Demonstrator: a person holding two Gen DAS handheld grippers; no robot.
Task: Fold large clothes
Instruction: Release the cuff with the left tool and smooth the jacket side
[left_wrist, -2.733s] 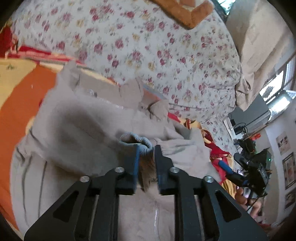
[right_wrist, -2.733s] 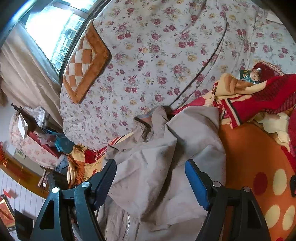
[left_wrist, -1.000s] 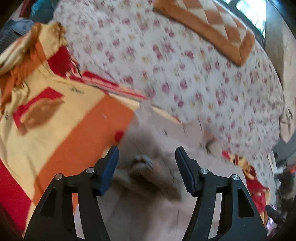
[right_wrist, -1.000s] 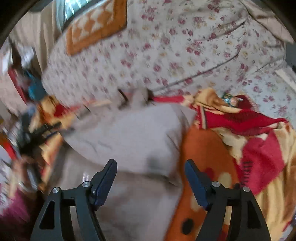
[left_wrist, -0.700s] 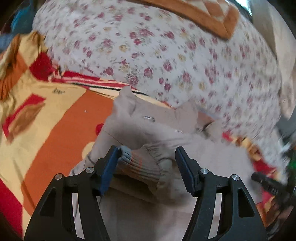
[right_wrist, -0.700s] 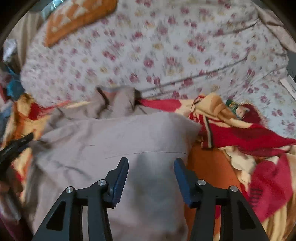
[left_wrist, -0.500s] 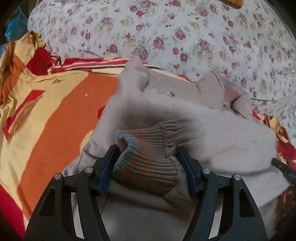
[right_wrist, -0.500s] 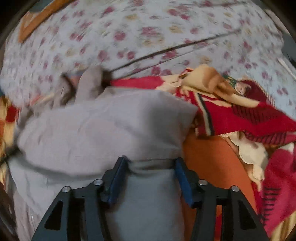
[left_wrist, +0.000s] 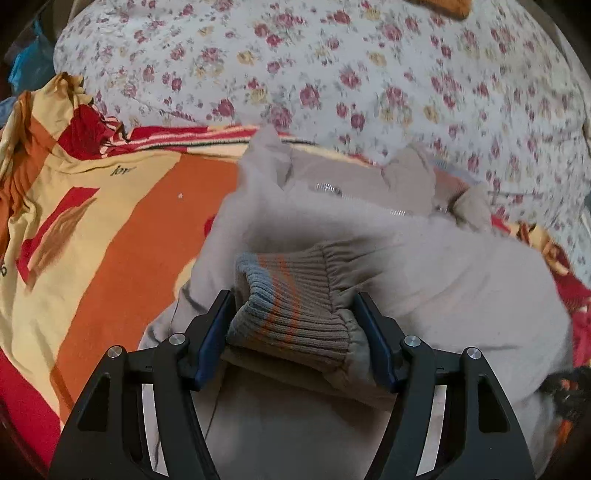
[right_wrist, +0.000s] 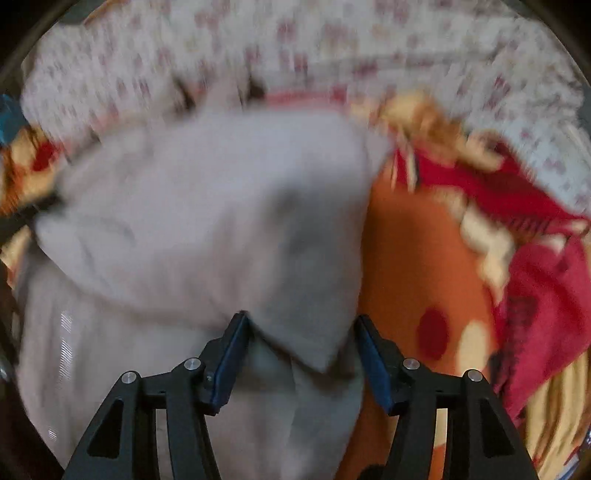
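Note:
A beige zip-up jacket (left_wrist: 424, 266) lies on an orange and yellow blanket (left_wrist: 122, 236), its sleeve folded across the body. The sleeve's ribbed cuff (left_wrist: 295, 332), striped orange and blue, sits between the jaws of my left gripper (left_wrist: 292, 299), which stands open around it and points down. In the blurred right wrist view, the jacket (right_wrist: 221, 203) shows a folded edge whose corner lies between the jaws of my right gripper (right_wrist: 301, 317). That gripper is open, low over the cloth at the jacket's right side.
A floral quilt (left_wrist: 332, 66) rises behind the jacket. Crumpled red and yellow blanket folds (right_wrist: 535, 280) pile up on the right. Bare orange blanket (right_wrist: 413, 251) lies beside the jacket's right edge.
Both grippers have sunk toward the jacket. The left now straddles the ribbed cuff, which lay below it before. The right's jaws have narrowed and come down over the folded edge.

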